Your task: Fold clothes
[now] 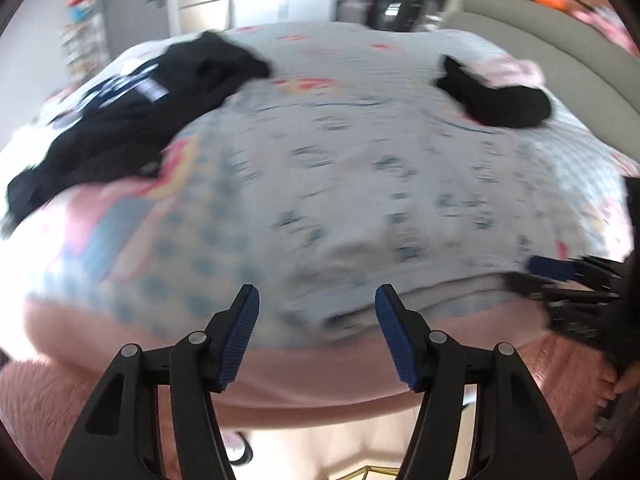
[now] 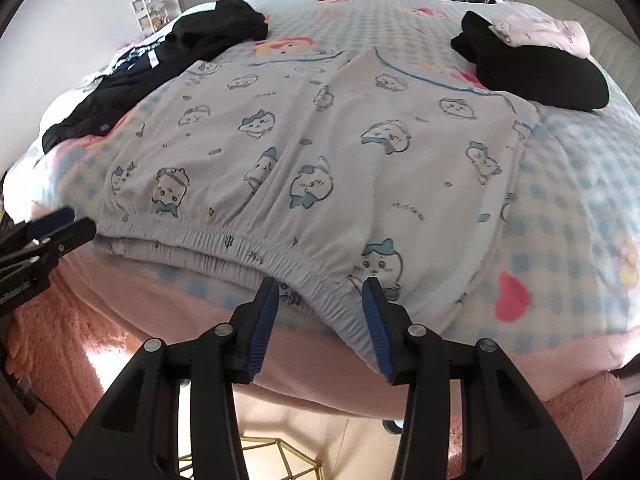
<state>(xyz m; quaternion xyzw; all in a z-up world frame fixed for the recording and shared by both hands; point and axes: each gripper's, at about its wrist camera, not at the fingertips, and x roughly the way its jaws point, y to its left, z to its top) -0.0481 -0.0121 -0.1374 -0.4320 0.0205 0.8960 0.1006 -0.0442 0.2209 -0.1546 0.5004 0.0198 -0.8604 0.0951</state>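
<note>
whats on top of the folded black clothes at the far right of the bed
A folded pale pink printed garment lies on the back part of the black clothes. Whatever sits beneath the stack is covered, apart from the checked bedsheet around it.

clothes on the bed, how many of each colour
Black: 2, the unfolded black garment at far left and the folded black garment at far right
Pale with blue cartoon print: 1, the printed pants spread in the middle
Pink: 1, the folded pink piece on the folded black one
Total: 4
</note>
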